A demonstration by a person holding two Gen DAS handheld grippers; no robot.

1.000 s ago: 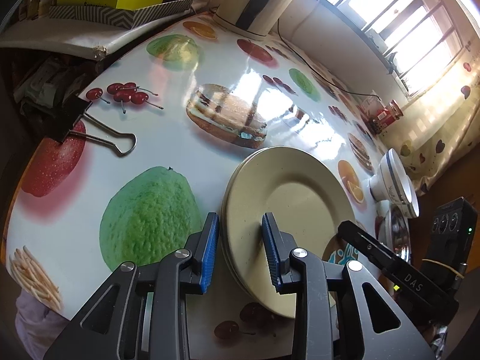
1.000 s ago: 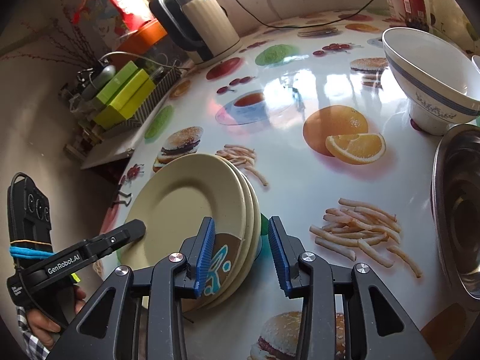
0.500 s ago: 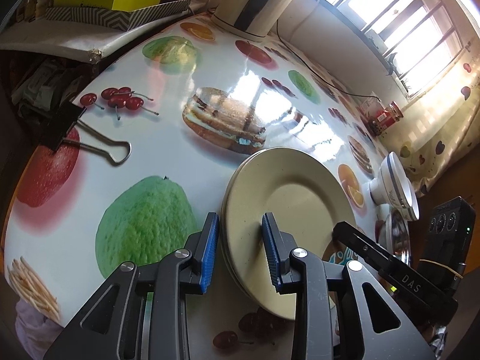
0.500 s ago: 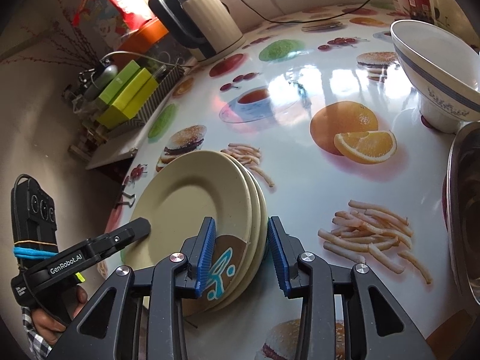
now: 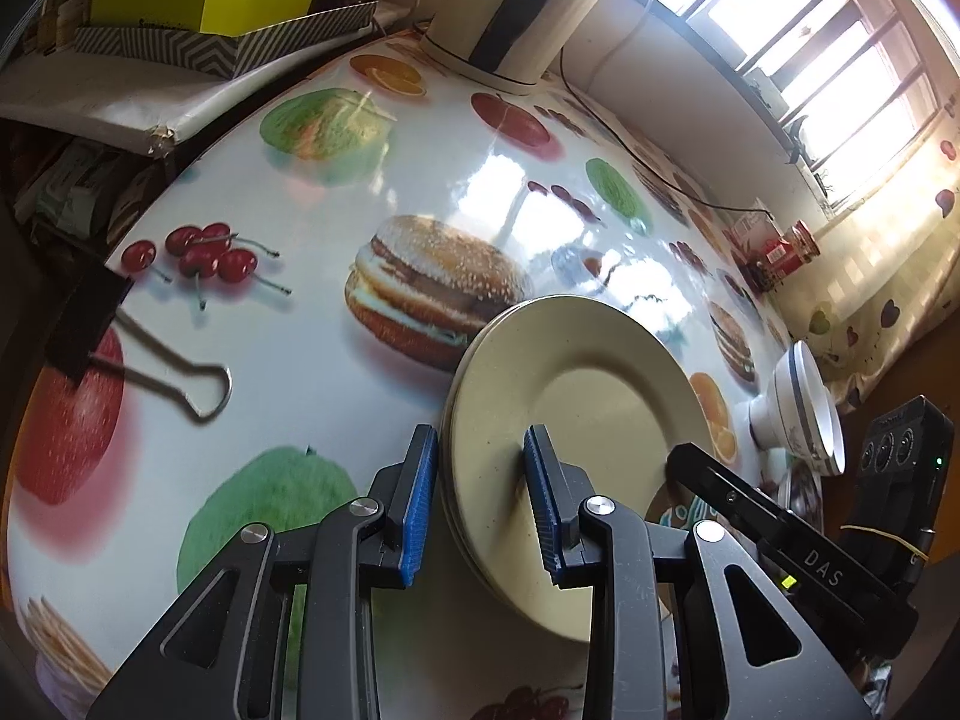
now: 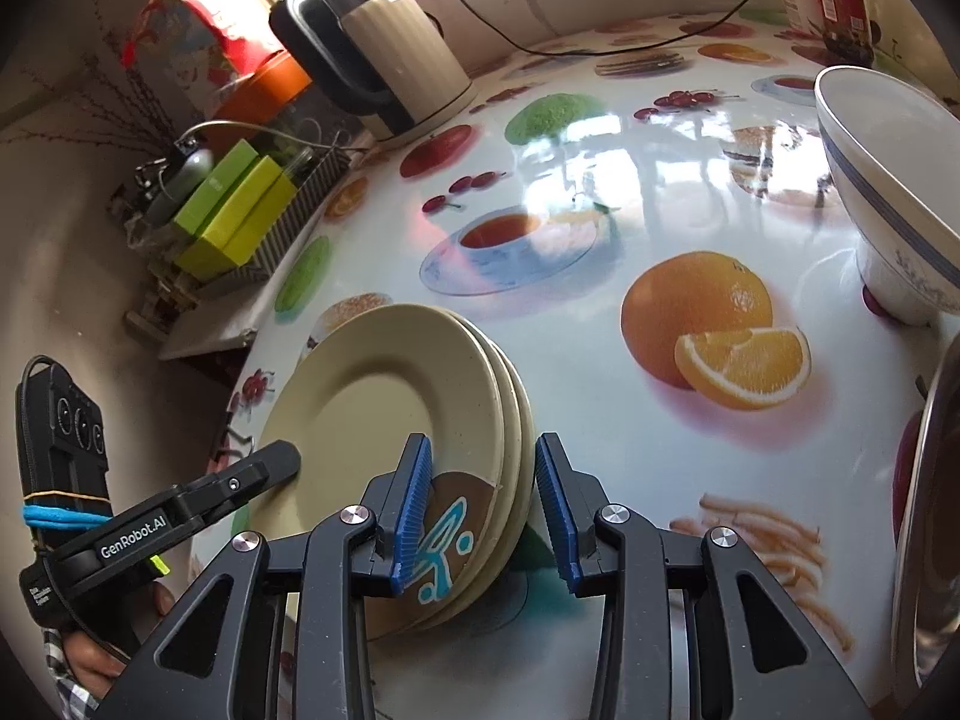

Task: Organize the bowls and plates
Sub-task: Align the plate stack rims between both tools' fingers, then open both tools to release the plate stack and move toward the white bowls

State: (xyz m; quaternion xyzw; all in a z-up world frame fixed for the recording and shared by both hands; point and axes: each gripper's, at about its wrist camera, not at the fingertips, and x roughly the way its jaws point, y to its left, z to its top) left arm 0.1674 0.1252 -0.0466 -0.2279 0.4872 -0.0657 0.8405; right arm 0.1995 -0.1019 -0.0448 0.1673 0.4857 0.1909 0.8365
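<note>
1. While both claws carry the plate stack [image 5: 576, 414] over the tabletop [image 5: 360, 180], keep them level with each other; if one side dips, the plates could slide off one another.
2. Left claw [image 5: 480, 504]: blue pads straddle the stack's near-left rim, one pad under and one on the top plate's face. It looks clamped on the stack.
3. Stack sits between the two claws, tilted, apparently lifted clear of the tabletop; from the right wrist view I count three plates [image 6: 408, 420].
4. Right claw [image 6: 483, 510]: clamped on the opposite rim, the inner pad over a brown patch with a teal squiggle.
5. Plates: matte beige, speckled, with thin rims and a shallow well. Probably slippery against each other, so hold the squeeze steady and set them down flat.
6. Tabletop: glossy printed oilcloth with burgers, fruit and fries, and strong window glare. Low friction, I'd guess.
7. Right side: white bowl [image 6: 888, 192] with a blue band, deep and footed; beside it a steel dish rim [image 6: 924, 510]. Keep the stack clear of both.
</note>
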